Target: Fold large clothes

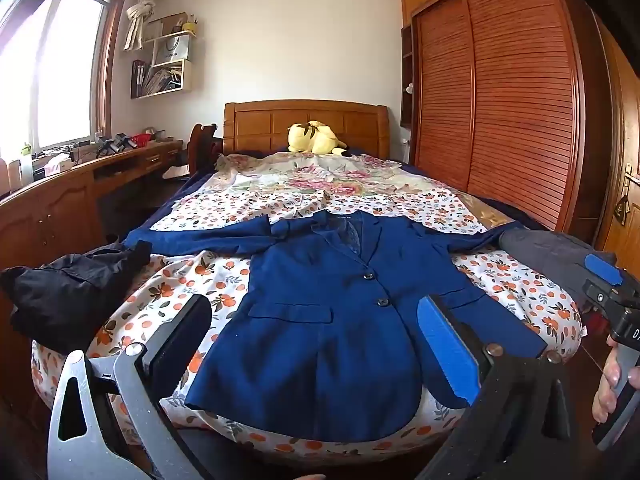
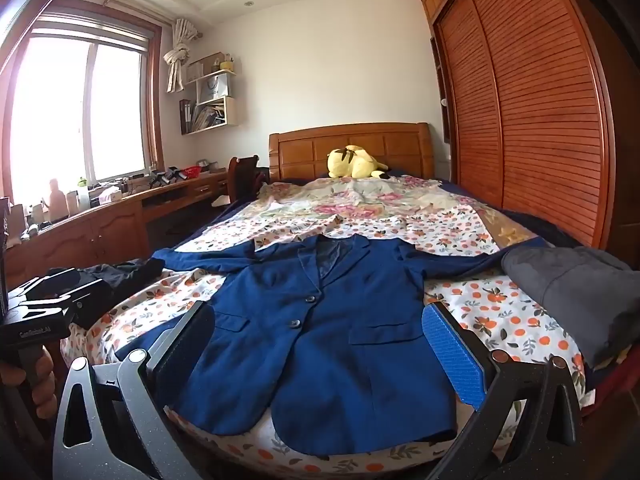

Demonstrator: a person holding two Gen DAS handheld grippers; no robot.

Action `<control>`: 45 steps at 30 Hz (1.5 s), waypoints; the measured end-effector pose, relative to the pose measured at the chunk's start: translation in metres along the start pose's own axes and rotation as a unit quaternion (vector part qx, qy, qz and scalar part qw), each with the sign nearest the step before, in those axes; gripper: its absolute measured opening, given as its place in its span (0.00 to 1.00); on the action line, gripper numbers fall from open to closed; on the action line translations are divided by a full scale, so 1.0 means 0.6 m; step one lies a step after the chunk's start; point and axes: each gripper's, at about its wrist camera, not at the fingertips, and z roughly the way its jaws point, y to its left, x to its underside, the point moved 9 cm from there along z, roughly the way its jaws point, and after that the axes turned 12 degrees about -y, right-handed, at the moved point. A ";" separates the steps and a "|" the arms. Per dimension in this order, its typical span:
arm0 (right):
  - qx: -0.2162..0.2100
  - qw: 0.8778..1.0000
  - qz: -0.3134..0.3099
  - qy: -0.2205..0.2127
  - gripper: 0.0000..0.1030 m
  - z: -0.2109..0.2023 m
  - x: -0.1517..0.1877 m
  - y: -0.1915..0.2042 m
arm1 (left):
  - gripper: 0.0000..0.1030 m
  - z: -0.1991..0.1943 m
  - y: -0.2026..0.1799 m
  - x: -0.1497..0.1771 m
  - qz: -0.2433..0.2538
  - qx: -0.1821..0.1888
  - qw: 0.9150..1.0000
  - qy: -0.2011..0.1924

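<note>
A navy blue blazer (image 1: 320, 320) lies face up on the bed (image 1: 520, 280), buttoned, with its collar toward the wooden headboard (image 1: 308, 120) and its hem at the foot edge, farthest from the headboard. Both sleeves are spread out sideways, so the whole garment lies flat and open, probably laid so to make the first fold easy to begin.

The left gripper (image 1: 316, 344) hovers over the hem end of the blazer, its jaws spread wide with nothing between them. The right gripper (image 2: 320, 356) hangs likewise above the hem, jaws released and empty. Neither touches the cloth. Each is held low at the foot of the bed, tilted slightly down toward the blazer, which suits a reach for the hem or a sleeve; folding has not yet begun.

A crumpled black garment (image 1: 68, 292) sits on the side of the blazer nearer the window (image 1: 60, 72), and a grey one (image 2: 580, 292) on the side nearer the wardrobe (image 2: 520, 100), perhaps waiting their turn. A yellow plush toy (image 1: 314, 138) rests against the headboard.
</note>
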 end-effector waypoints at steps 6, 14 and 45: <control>0.003 1.000 -0.003 0.000 1.00 0.000 0.001 0.002 | 1.00 0.000 0.003 -0.001 -0.004 0.004 1.000 0.002; 0.001 1.000 -0.003 0.003 1.00 -0.001 0.002 0.005 | 1.00 0.003 -0.001 -0.001 0.002 0.000 1.000 0.005; -0.001 1.000 0.000 0.004 1.00 0.002 0.003 0.000 | 1.00 -0.011 -0.014 -0.008 0.016 0.002 1.000 0.000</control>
